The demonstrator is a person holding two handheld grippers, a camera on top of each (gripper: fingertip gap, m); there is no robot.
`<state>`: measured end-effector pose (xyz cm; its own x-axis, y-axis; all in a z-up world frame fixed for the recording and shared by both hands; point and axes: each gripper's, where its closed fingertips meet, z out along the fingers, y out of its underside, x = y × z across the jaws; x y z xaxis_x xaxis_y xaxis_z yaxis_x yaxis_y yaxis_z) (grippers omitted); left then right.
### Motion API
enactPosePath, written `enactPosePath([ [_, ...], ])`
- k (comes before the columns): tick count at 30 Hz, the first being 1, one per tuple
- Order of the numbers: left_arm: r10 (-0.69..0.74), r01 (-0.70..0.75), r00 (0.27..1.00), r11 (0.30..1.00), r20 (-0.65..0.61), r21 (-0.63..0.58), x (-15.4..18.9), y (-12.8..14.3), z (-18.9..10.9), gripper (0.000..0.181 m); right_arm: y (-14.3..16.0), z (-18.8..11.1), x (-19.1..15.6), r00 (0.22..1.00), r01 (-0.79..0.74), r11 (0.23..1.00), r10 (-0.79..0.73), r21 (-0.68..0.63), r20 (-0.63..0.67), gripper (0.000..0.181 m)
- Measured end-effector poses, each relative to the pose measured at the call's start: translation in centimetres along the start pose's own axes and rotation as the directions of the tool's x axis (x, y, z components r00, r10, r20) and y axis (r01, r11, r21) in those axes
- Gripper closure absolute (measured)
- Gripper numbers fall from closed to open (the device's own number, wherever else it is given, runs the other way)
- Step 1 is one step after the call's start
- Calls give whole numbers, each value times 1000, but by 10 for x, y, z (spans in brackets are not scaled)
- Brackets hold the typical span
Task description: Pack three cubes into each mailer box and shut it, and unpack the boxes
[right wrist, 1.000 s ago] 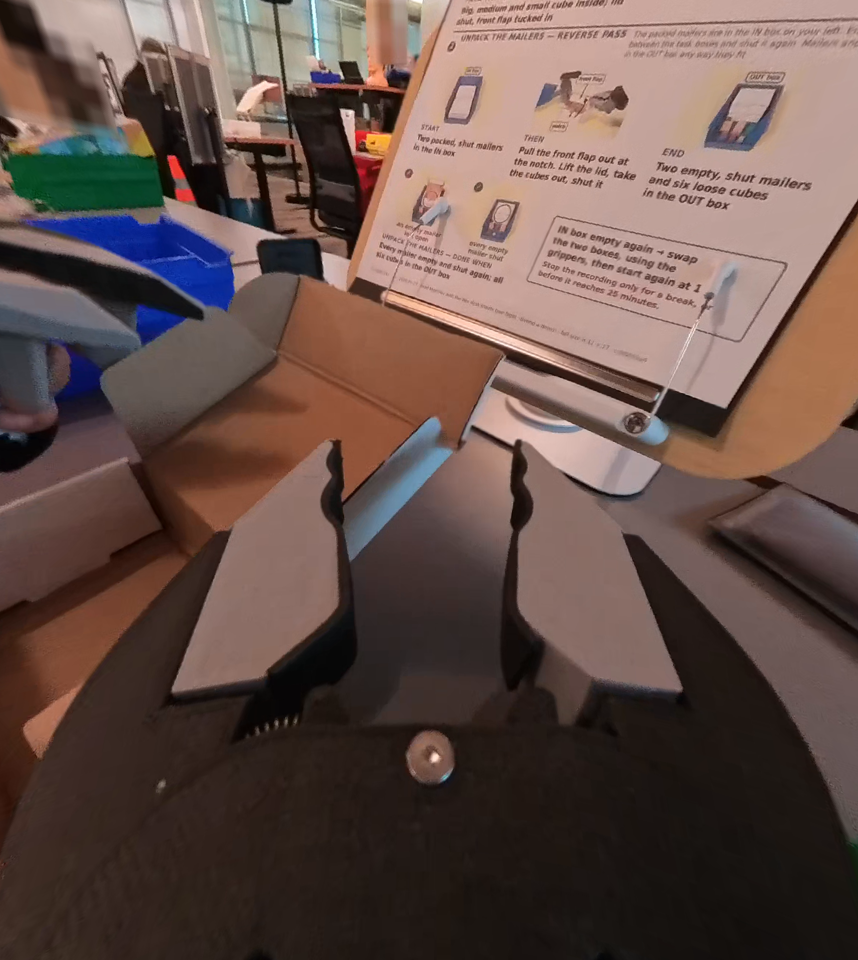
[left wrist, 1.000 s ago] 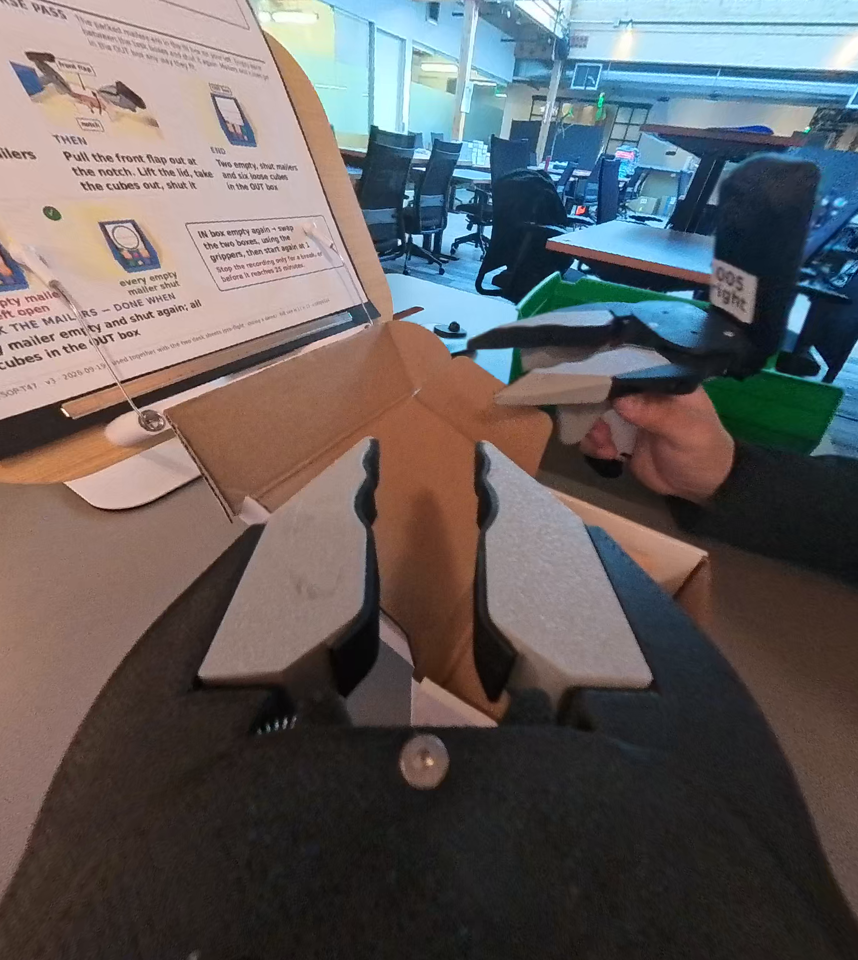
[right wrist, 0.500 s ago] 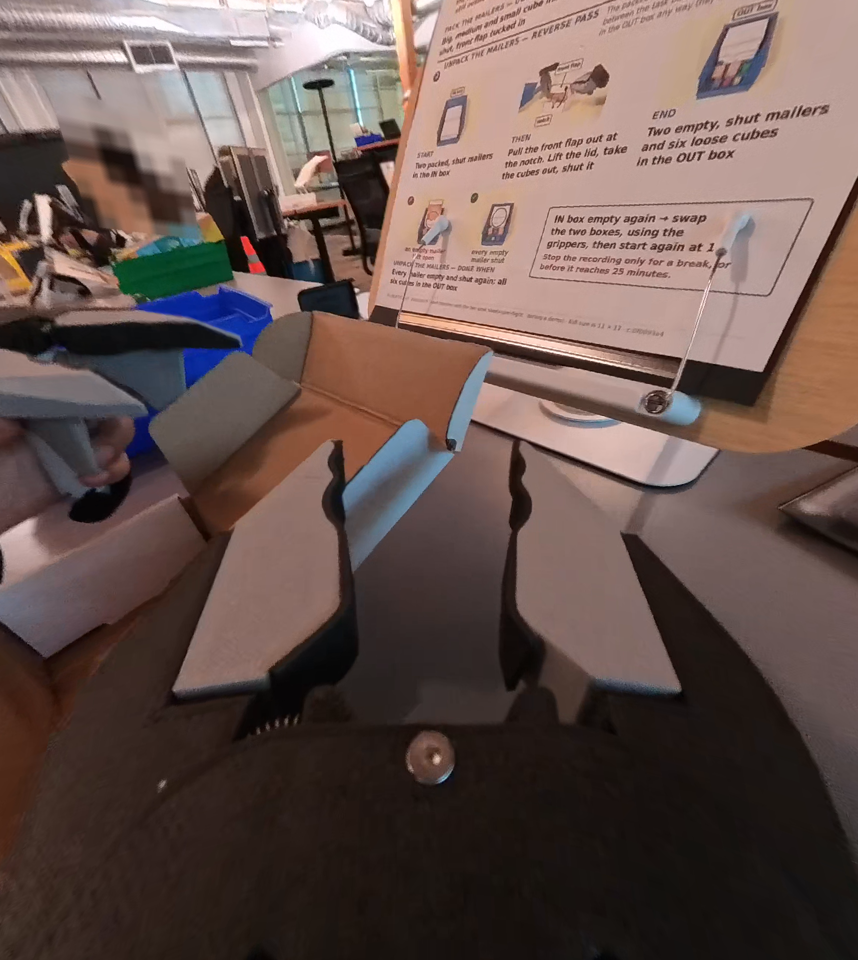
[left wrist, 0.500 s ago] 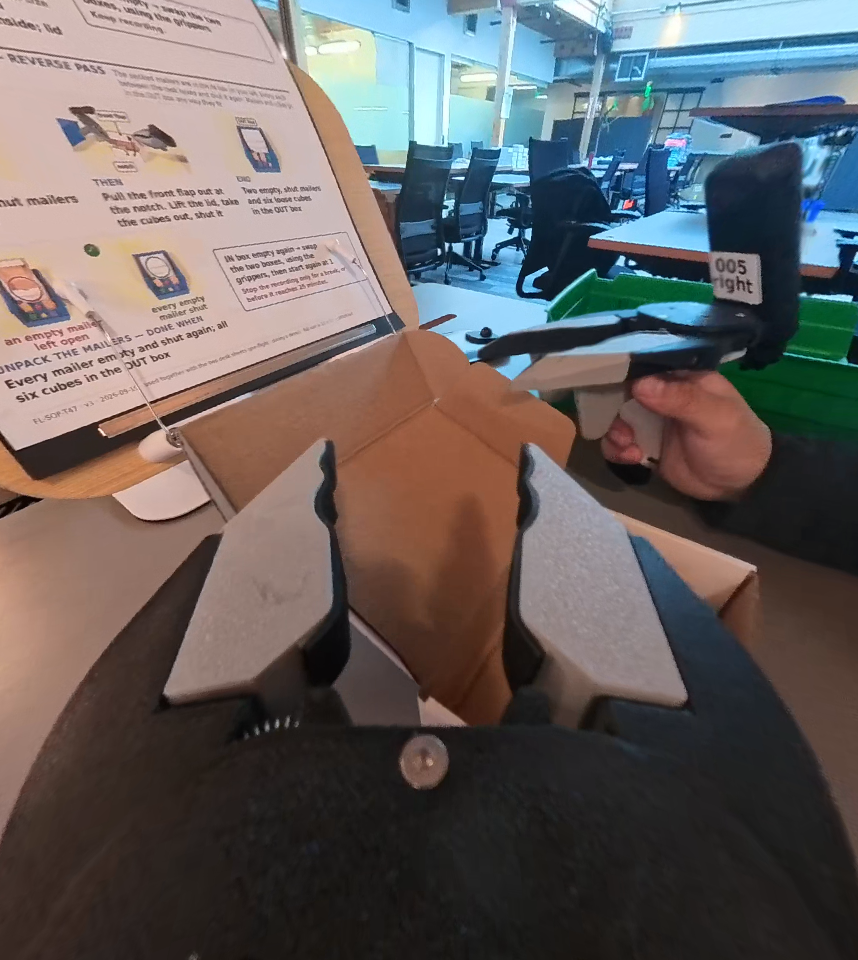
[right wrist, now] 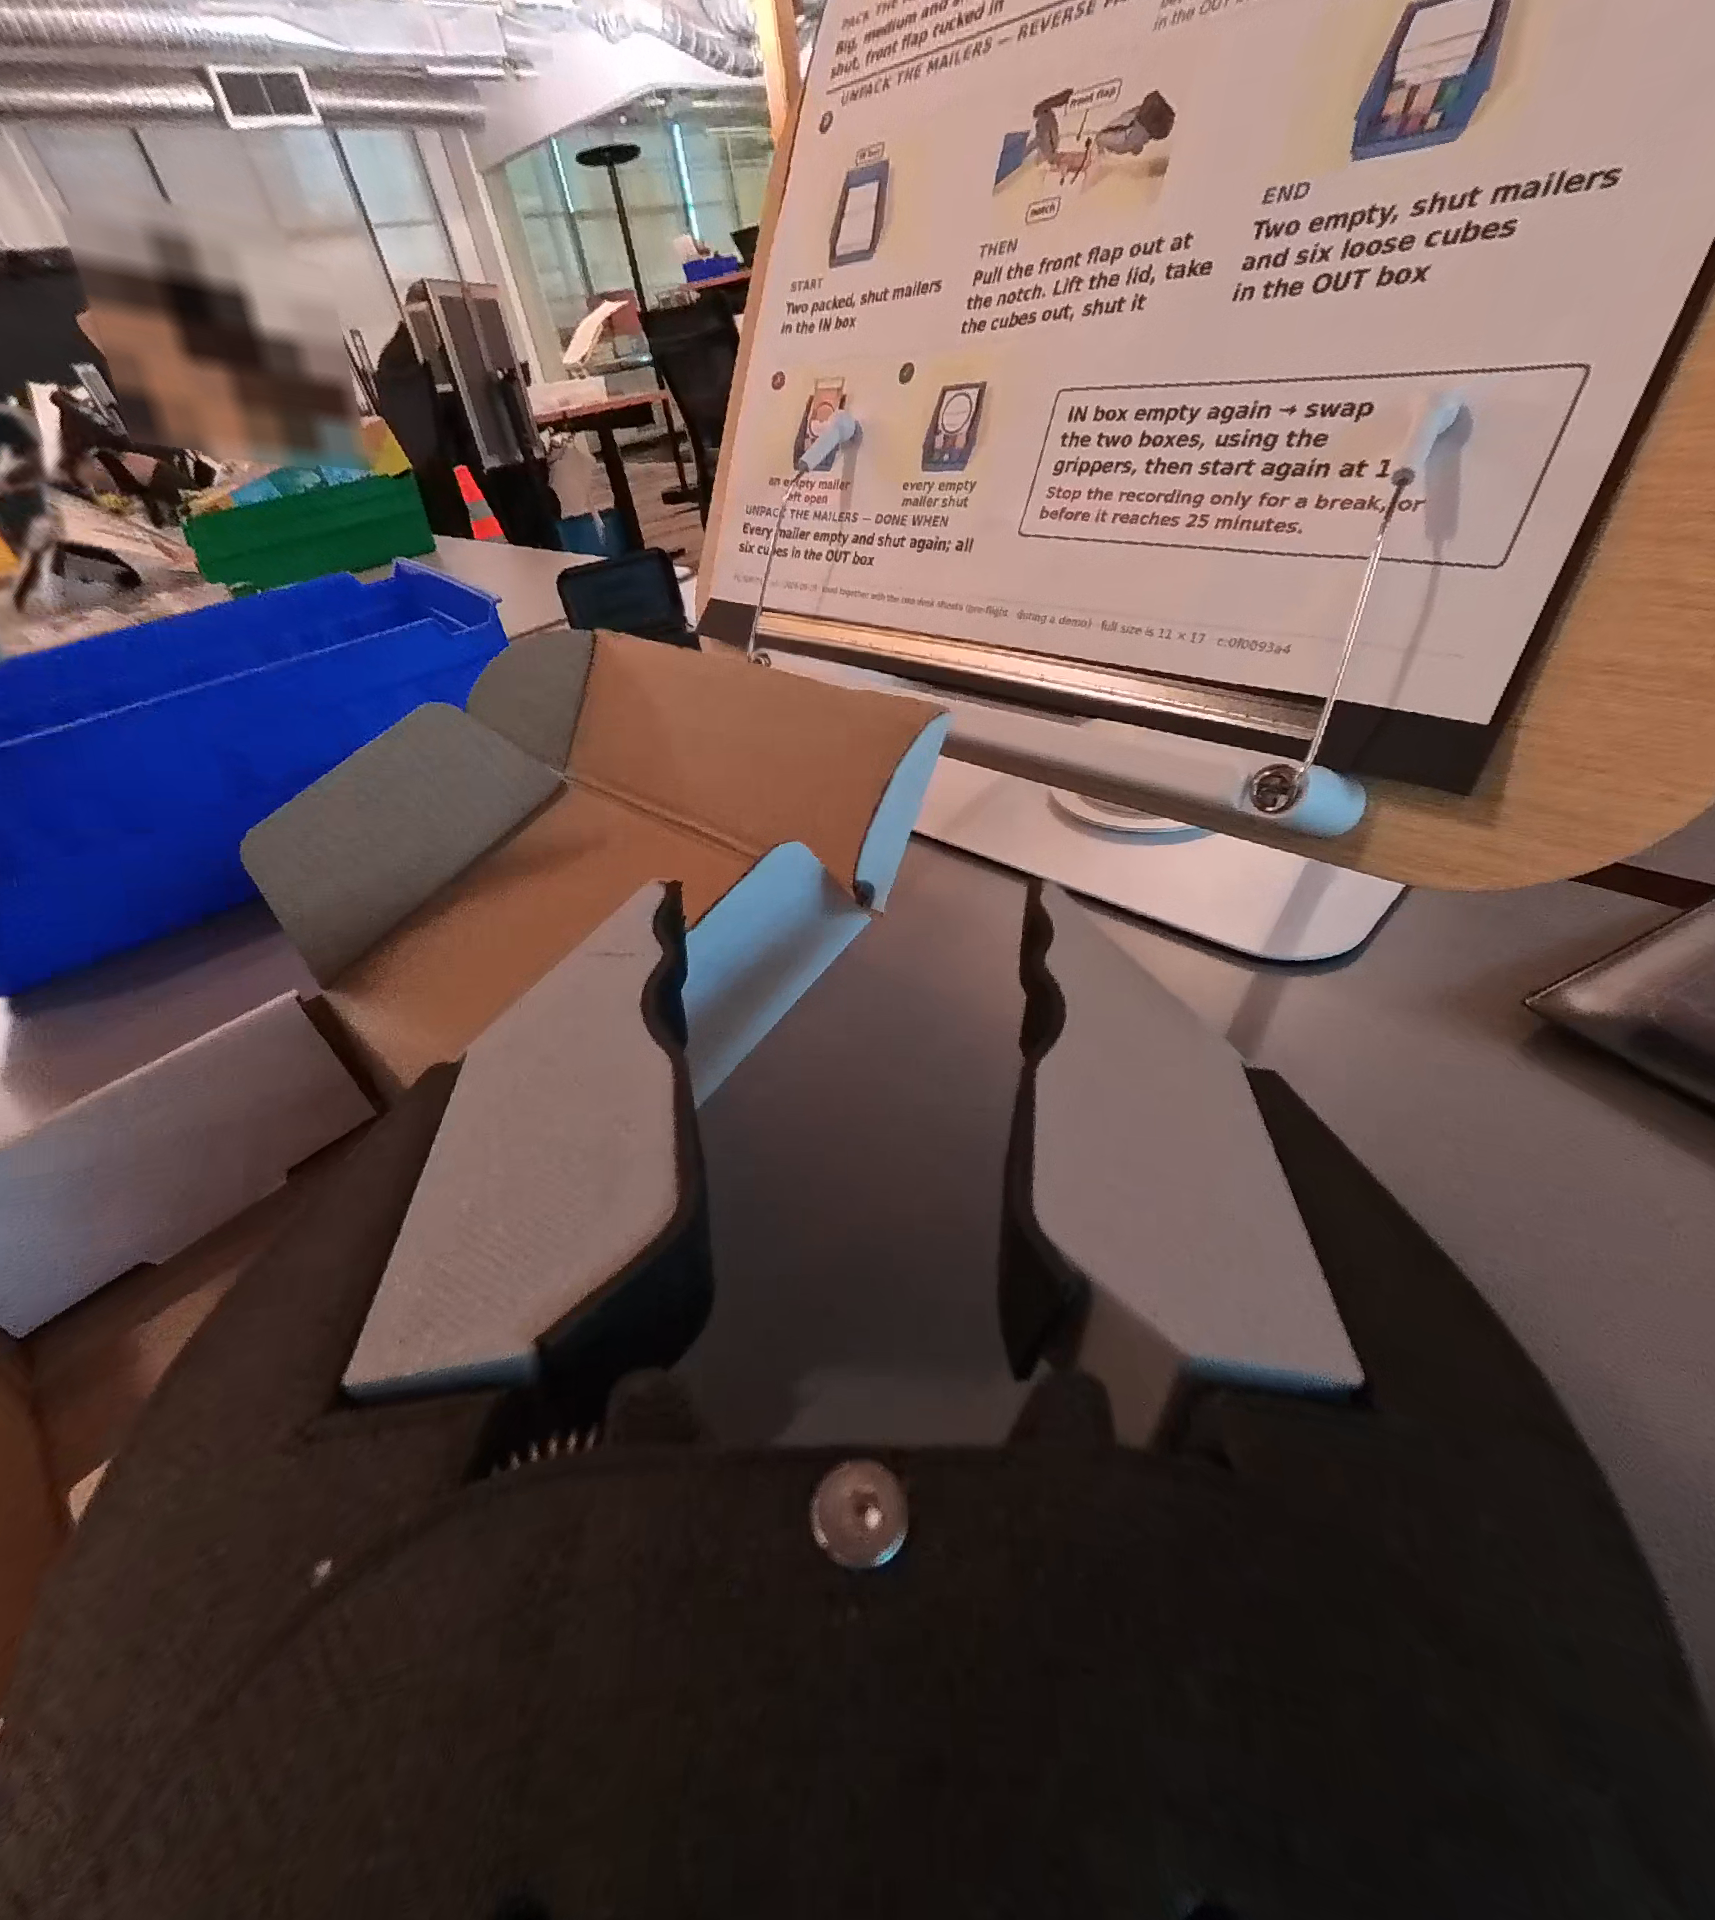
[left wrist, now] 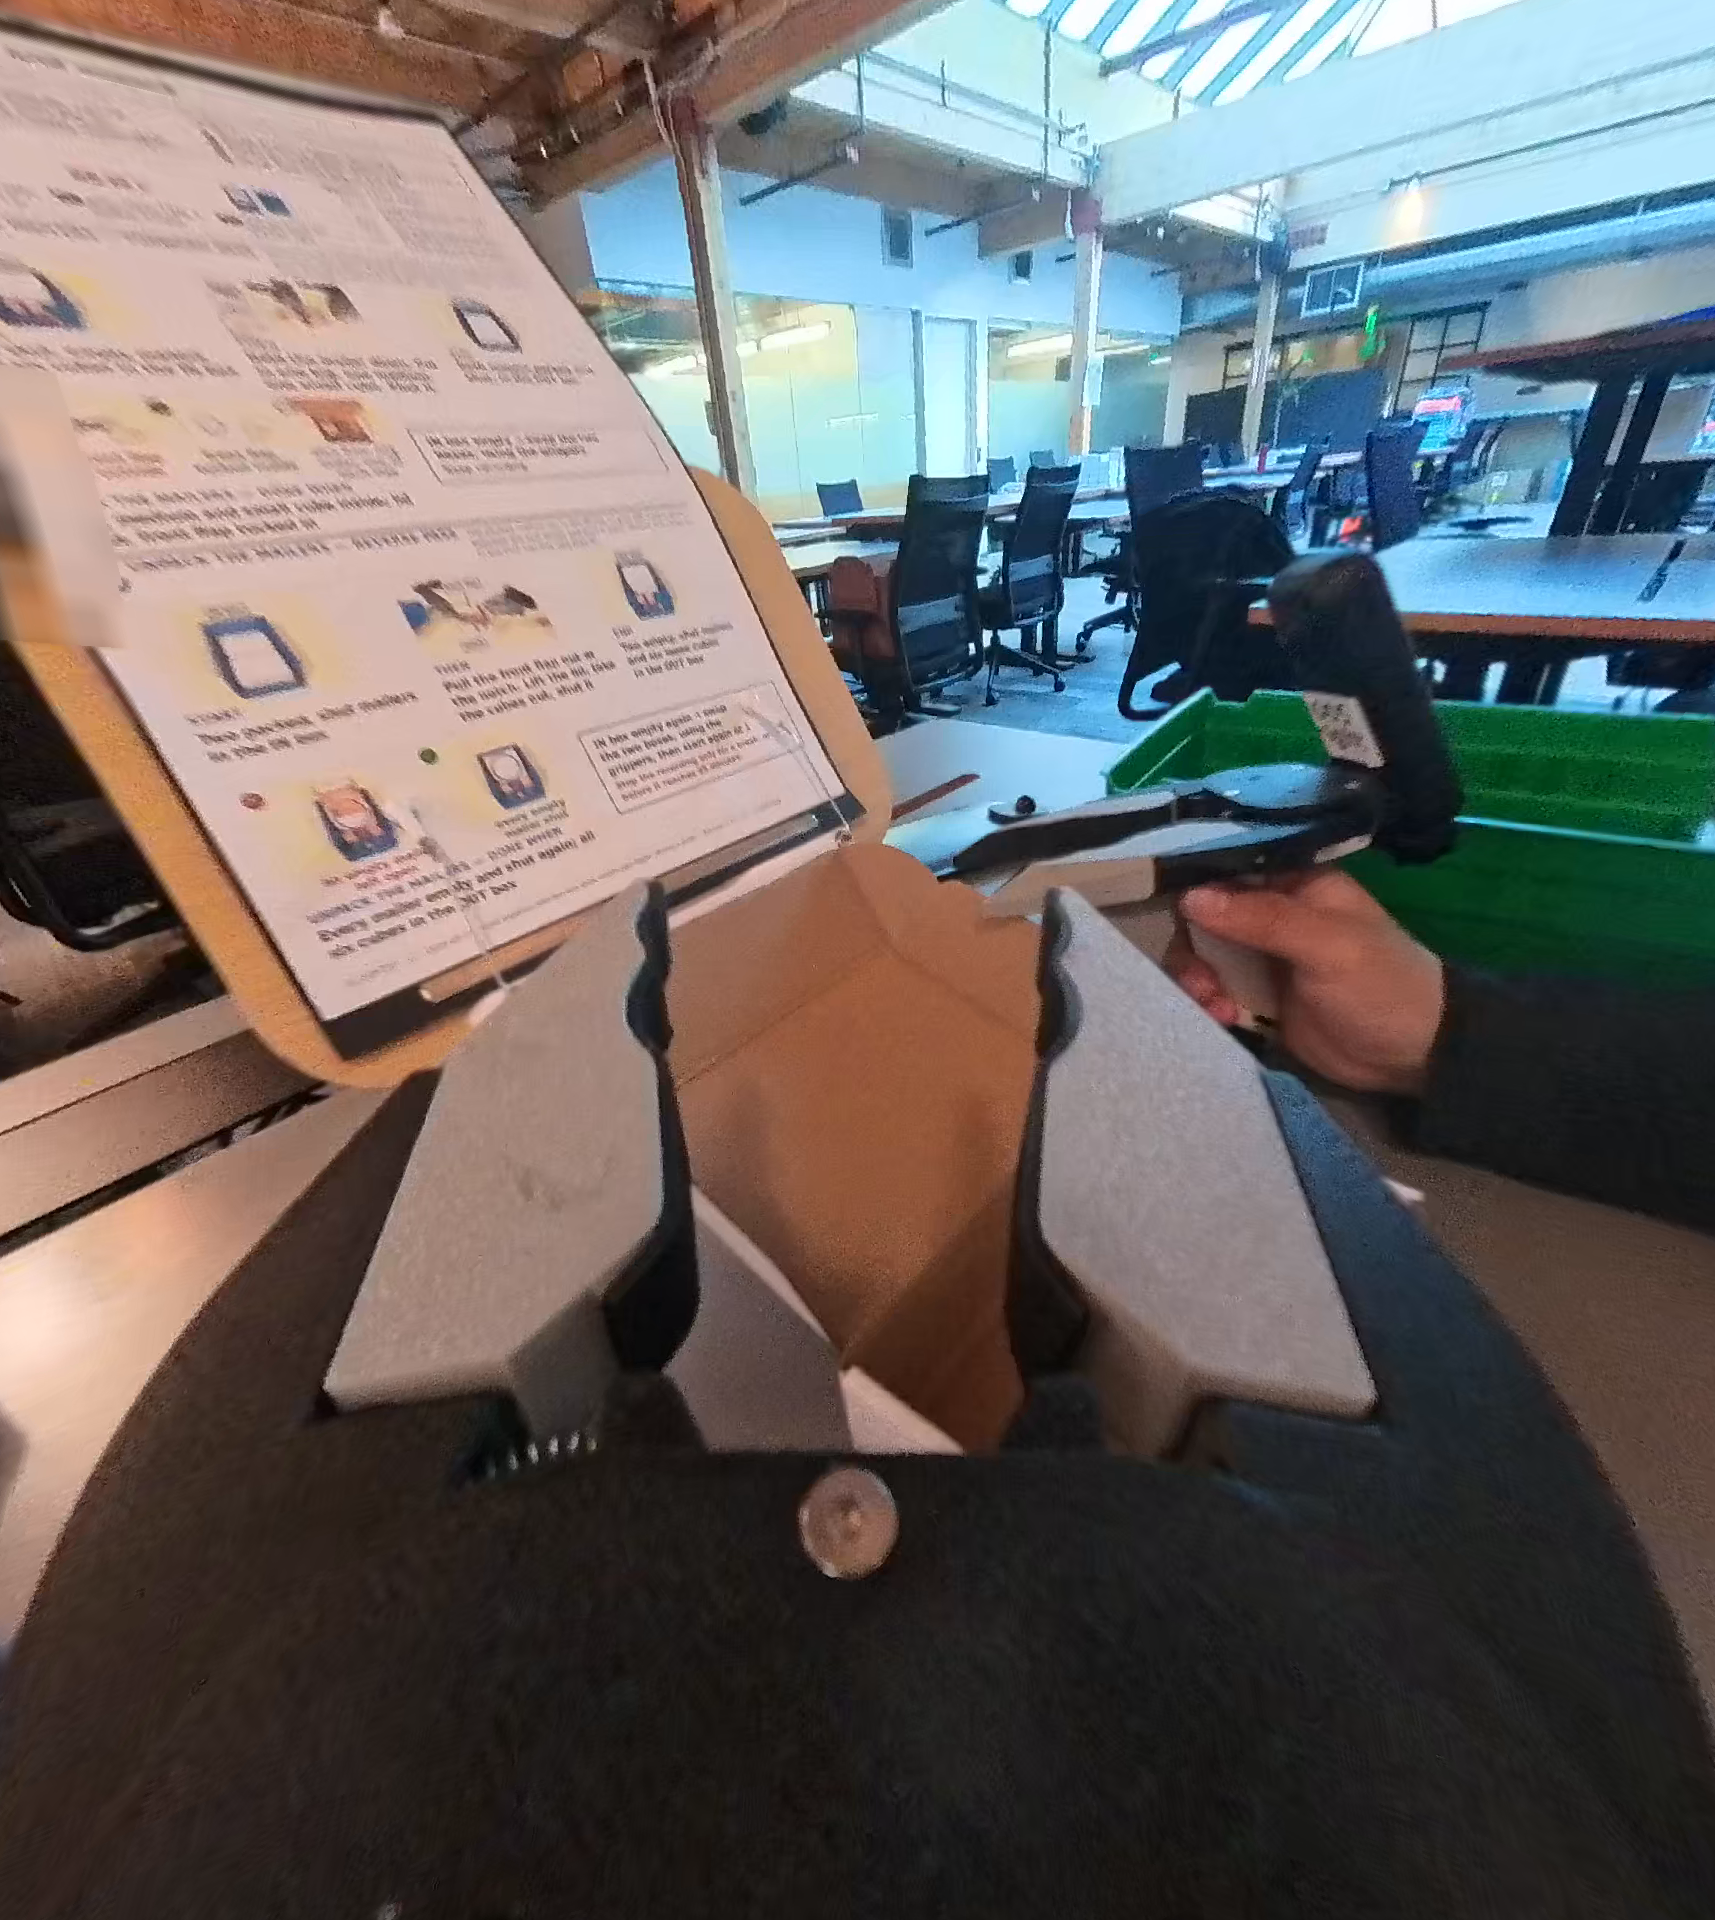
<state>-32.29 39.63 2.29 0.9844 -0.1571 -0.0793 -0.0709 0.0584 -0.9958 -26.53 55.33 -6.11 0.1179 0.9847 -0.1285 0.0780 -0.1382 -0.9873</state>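
Observation:
An open cardboard mailer box (left wrist: 832, 1101) stands with its brown lid raised, straight ahead of my left gripper (left wrist: 848, 935). The left gripper's jaws are open and hold nothing. The lid fills the gap between the two fingers from behind. In the right wrist view the mailer (right wrist: 624, 821) lies to the left with its lid and side flaps up. My right gripper (right wrist: 848, 914) is open and empty over the dark table, just right of the lid's corner flap. It also shows in the left wrist view (left wrist: 972, 883), held by a hand beside the lid's top edge. No cubes show.
An instruction board (right wrist: 1248, 416) on a white stand rises behind the mailer. A blue bin (right wrist: 157, 748) sits on the left, a green bin (left wrist: 1559, 831) on the right. A dark tray (right wrist: 1705, 1008) lies at the table's right edge.
My left gripper's jaws have opened wider and its view has tilted upward. My right gripper has drawn back to the right of the mailer. The lid stays raised.

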Motion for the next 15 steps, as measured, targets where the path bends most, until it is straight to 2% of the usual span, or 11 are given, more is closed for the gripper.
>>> enactPosePath([
  [5, 43, -41, 998, 998, 54, -44, -39, -42, -63, 109, -9, -4, 0, 1000, -10, 999, 10, 39, 3, 119],
  [7, 86, -73, 992, 988, 89, -139, -69, -44, -89, 110, -14, -7, -2, 1000, -10, 998, 9, 58, 6, 119],
  [9, 138, -90, 982, 941, 128, -325, -108, -23, -116, 111, -17, -8, -4, 1000, -9, 997, 9, 73, 10, 120],
  [11, 101, -29, 990, 829, 98, -558, -133, 16, -146, 131, -20, -9, -6, 1000, -10, 997, 9, 81, 15, 120],
  [13, 73, 51, 988, 674, 135, -737, -161, 50, -179, 124, -20, -10, -7, 1000, -10, 996, 9, 85, 16, 120],
  [15, 93, 60, 987, 534, 129, -844, -181, 79, -208, 130, -21, -10, -8, 1000, -11, 996, 9, 87, 18, 120],
])
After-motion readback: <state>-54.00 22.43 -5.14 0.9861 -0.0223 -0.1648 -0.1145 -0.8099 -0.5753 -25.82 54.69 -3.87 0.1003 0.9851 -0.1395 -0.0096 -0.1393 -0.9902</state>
